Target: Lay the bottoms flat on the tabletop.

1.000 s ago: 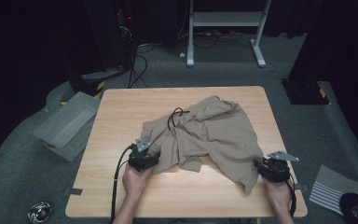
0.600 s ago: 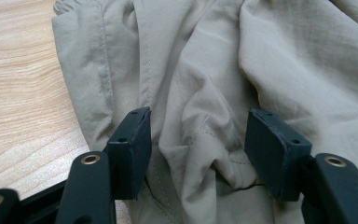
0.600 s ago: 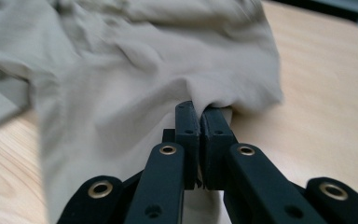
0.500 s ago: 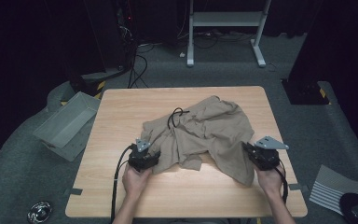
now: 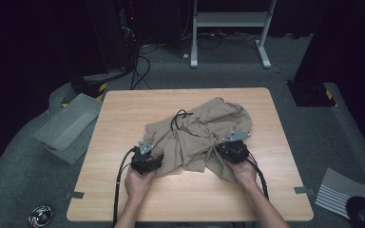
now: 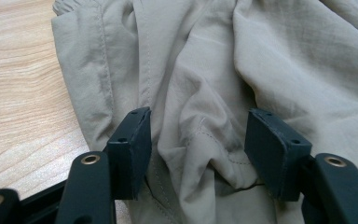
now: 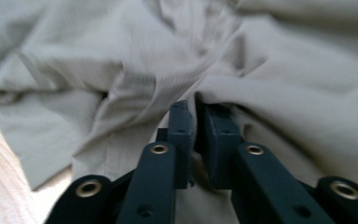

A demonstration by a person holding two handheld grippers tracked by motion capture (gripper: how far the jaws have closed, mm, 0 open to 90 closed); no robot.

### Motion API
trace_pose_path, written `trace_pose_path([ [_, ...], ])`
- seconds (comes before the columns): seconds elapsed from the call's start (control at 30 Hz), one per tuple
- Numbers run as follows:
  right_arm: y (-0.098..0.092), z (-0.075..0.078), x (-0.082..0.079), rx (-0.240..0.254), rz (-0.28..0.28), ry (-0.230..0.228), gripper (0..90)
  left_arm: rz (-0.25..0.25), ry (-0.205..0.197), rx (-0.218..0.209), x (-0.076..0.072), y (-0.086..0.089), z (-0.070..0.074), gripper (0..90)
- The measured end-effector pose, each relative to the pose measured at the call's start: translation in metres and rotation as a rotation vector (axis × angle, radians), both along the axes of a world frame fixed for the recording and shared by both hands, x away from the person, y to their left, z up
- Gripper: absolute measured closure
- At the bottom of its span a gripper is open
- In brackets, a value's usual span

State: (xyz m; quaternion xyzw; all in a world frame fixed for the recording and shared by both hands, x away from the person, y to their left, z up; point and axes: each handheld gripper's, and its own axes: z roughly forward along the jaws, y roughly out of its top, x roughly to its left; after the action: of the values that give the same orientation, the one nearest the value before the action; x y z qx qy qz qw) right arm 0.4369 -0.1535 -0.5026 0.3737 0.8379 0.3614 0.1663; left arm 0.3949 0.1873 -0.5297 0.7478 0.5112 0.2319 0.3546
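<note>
A crumpled tan garment (image 5: 204,128) lies on the wooden table (image 5: 123,123), with a black cord (image 5: 178,118) looped on top. My left gripper (image 5: 156,159) rests at its near left edge. In the left gripper view the jaws (image 6: 198,135) stand open, a loose fold of the garment (image 6: 205,70) lying between the pads without being squeezed. My right gripper (image 5: 225,146) is at the garment's near right side. Its jaws (image 7: 196,116) are almost together, pinching a ridge of the garment (image 7: 121,60); they have just been opening slightly, with the cloth still between them.
A grey plastic bin (image 5: 69,126) sits on the floor left of the table. A white metal stand (image 5: 228,19) is behind it, a striped sheet (image 5: 342,194) lies on the floor at the right, and a round metal object (image 5: 40,216) at the lower left.
My right hand has moved left and away from the table's corner, dragging the garment's right part inward over itself. The left hand has stayed put.
</note>
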Motion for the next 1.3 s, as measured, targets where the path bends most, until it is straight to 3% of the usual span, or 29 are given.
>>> trace_pose_path([
  [0.13,-0.003,-0.002,-0.003,0.029,0.014,0.03,69.4,0.0,0.0,0.0,0.0,0.0,0.0,41.2],
  [0.23,-0.01,0.005,-0.012,0.055,0.014,0.02,64.8,0.0,0.0,0.0,0.0,0.0,0.0,41.2],
  [0.33,-0.031,0.018,-0.03,0.109,-0.01,-0.014,61.5,0.0,0.0,0.001,0.0,0.0,0.0,41.2],
  [0.47,-0.05,0.02,-0.044,0.115,-0.036,-0.031,61.5,0.0,0.0,0.0,0.0,0.0,0.0,41.2],
  [0.5,-0.063,0.019,-0.052,0.117,-0.059,-0.029,61.5,0.0,0.0,0.001,0.0,0.0,0.0,41.1],
  [0.7,-0.092,0.009,-0.076,0.134,-0.103,-0.023,61.2,0.0,0.0,0.001,0.0,0.0,0.0,41.1],
  [0.8,-0.104,0.0,-0.082,0.134,-0.144,-0.016,61.5,0.0,0.0,0.001,0.0,0.0,0.0,41.1],
  [0.87,-0.109,-0.007,-0.082,0.108,-0.181,-0.014,61.6,0.0,0.0,0.001,0.0,0.0,0.0,41.1],
  [1.07,-0.101,-0.019,-0.075,0.042,-0.189,-0.015,60.0,0.0,0.0,0.002,0.0,0.0,0.0,41.1],
  [1.2,-0.081,-0.016,-0.075,0.016,-0.125,-0.059,59.3,0.0,0.0,0.001,0.0,0.0,0.0,41.1],
  [1.3,-0.069,-0.005,-0.073,0.03,-0.08,-0.098,58.8,0.0,-0.001,0.002,0.0,0.0,0.0,41.1],
])
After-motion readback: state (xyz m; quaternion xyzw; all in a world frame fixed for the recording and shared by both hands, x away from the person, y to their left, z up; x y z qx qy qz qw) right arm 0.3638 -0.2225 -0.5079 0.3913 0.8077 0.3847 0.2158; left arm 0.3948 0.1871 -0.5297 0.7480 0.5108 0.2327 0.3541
